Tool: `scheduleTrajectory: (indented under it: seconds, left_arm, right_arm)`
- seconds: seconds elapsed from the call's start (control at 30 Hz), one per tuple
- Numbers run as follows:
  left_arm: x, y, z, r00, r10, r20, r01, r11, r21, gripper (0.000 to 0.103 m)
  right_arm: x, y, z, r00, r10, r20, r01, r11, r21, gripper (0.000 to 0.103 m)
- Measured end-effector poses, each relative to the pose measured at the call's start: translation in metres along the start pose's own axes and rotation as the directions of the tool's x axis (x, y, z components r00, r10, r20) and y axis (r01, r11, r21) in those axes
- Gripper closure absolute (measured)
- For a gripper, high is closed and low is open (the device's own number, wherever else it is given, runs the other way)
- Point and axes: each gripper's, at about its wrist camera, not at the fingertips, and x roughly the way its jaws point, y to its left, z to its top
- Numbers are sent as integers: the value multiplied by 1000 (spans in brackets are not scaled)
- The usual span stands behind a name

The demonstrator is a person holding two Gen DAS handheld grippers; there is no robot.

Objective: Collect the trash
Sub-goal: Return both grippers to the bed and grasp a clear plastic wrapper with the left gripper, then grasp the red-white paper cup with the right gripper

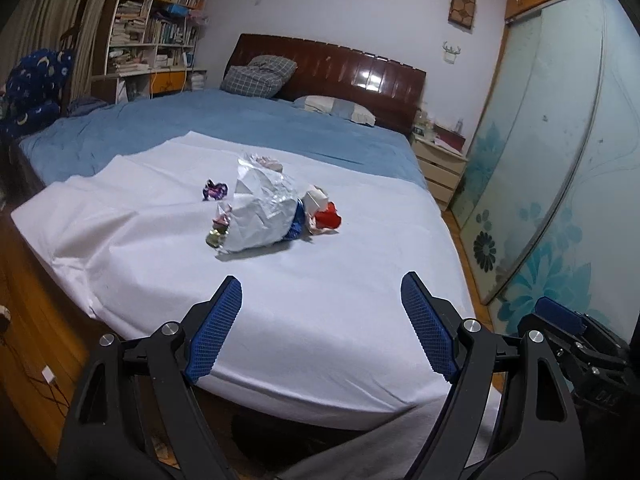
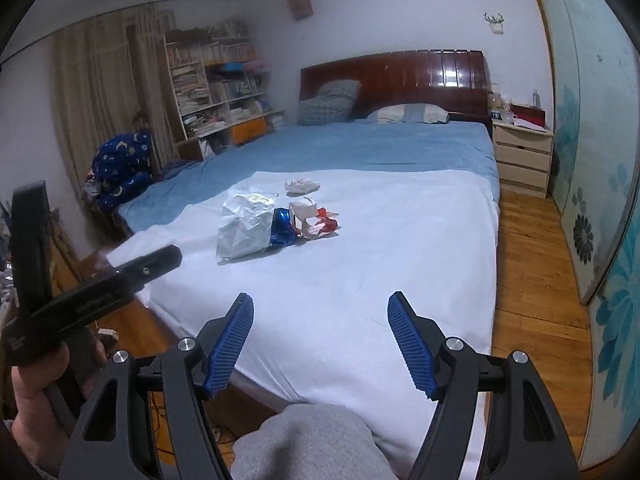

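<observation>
**Trash pile straight ahead of both open grippers**

Trash sits in a loose cluster on the white sheet spread over the foot of the bed. From the left wrist view we see a crumpled silver foil bag at its centre, a purple wrapper just beside it on the left, a small shiny wrapper touching its near-left corner, and a white carton with a red wrapper on its right. Our left gripper is spread wide and holds nothing; the pile lies ahead of it and slightly left, well apart from the tips.

From the right wrist view the foil bag lies ahead and to the left, its long axis running roughly away from us — blue foil, the carton and red wrapper are bunched against its right side, and a crumpled paper wad sits just beyond. Our right gripper is also fully apart and empty.

We judge neither arm clearly closer; the left lines up better with the purple wrapper side, the right with the carton and red wrapper. No bin is in sight.
</observation>
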Motion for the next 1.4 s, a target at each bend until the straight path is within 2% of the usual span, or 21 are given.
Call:
scheduleTrajectory:
  seconds: [0.17,0.33,0.53,0.7,0.73,0.77,0.8,0.87,0.97,1.03,1.13,1.2,1.33,1.4]
  left_arm:
    - [1,19,5,1000,-2,11,2,1000,3,21]
    - [35,28,26,1000,-22,0,22,998,63,21]
    - [112,71,58,999,-42,-11,42,999,-2,22]
    - [150,94,61,996,-75,-43,72,994,-78,22]
    - [153,95,58,996,-74,-56,69,994,-87,25]
    - [154,95,56,995,-78,-67,72,993,-96,38]
    - [156,94,53,993,-84,-85,76,992,-103,46]
    - [157,88,51,988,-98,-118,88,992,-86,79]
    - [154,78,45,982,-127,-142,120,991,-56,94]
    - [150,75,44,979,-147,-143,141,989,-48,100]
    - [139,71,43,971,-197,-132,192,980,-53,102]
    - [136,68,43,970,-207,-130,203,978,-39,102]
    - [123,68,49,970,-227,-85,223,973,-55,103]
    - [112,74,52,972,-229,-50,225,971,-80,103]
  right_arm:
    - [14,-12,-3,1000,-10,-19,10,1000,22,32]
    - [29,-12,-5,999,-13,-48,14,1000,10,31]
    - [37,-15,-6,997,-14,-70,15,1000,6,31]
    - [40,-16,-5,996,-25,-81,25,1000,1,31]
    - [39,-16,-5,996,-25,-82,25,1000,3,31]
    - [40,-17,-5,996,-25,-83,26,1000,4,31]
    - [43,-16,-4,996,-26,-85,26,1000,6,31]
    - [48,-15,-3,995,-31,-94,32,999,10,31]
    - [55,-14,0,994,-25,-106,27,999,20,31]
    - [63,-17,3,993,-12,-118,17,999,44,31]
    - [79,-19,12,991,28,-131,-16,996,90,31]
    - [93,-19,18,990,48,-135,-33,993,110,31]
    - [139,-8,42,983,121,-137,-101,984,146,31]
    - [173,1,60,988,110,-109,-98,989,108,32]
